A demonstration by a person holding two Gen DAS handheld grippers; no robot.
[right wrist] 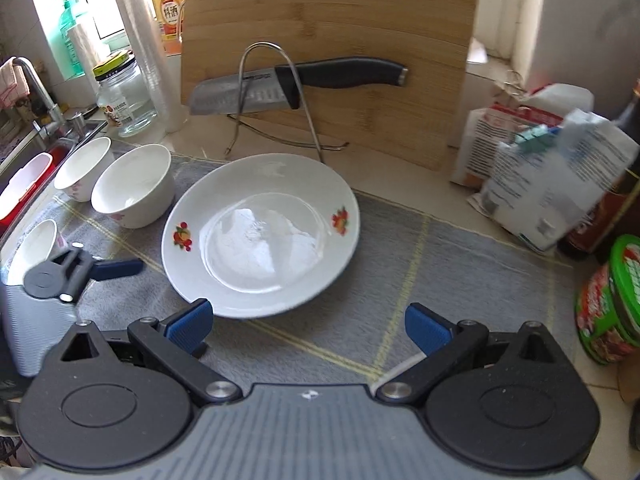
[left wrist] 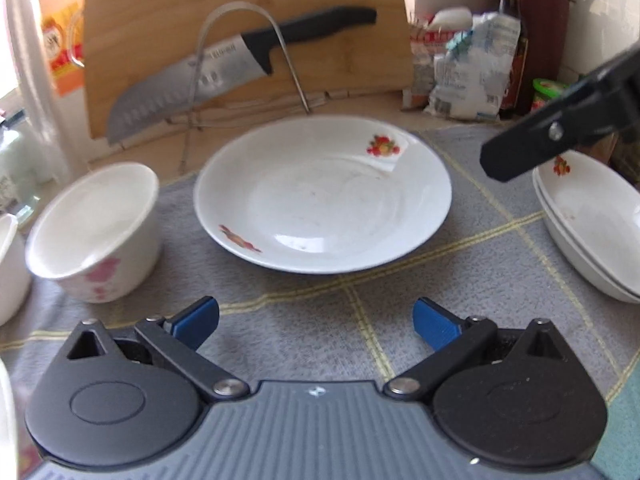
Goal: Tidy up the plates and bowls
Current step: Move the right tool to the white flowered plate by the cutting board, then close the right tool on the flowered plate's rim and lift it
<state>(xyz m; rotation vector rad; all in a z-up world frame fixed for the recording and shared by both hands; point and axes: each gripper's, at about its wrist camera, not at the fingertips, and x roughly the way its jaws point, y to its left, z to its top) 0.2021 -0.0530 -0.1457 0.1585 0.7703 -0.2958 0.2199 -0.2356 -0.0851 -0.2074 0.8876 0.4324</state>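
Plate: I see the round white fruit-print plate (left wrist: pixel 324 194) at frame centre, face up, no long axis.
Surface: grey checked cloth (left wrist: pixel 472 280).
Grippers: my left gripper (left wrist: pixel 316 322) and right gripper (right wrist: pixel 308 322) released, gaping.

We see the stacked plates (left wrist: pixel 592 232) cut off by the frame edge, and the bag's print (right wrist: pixel 548 184) blurred

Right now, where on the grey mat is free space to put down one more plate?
Bare mat lies right of the single plate, toward the food bags, and in front of it near the right gripper. The left is crowded with bowls; the plate stack fills the left view's right edge.
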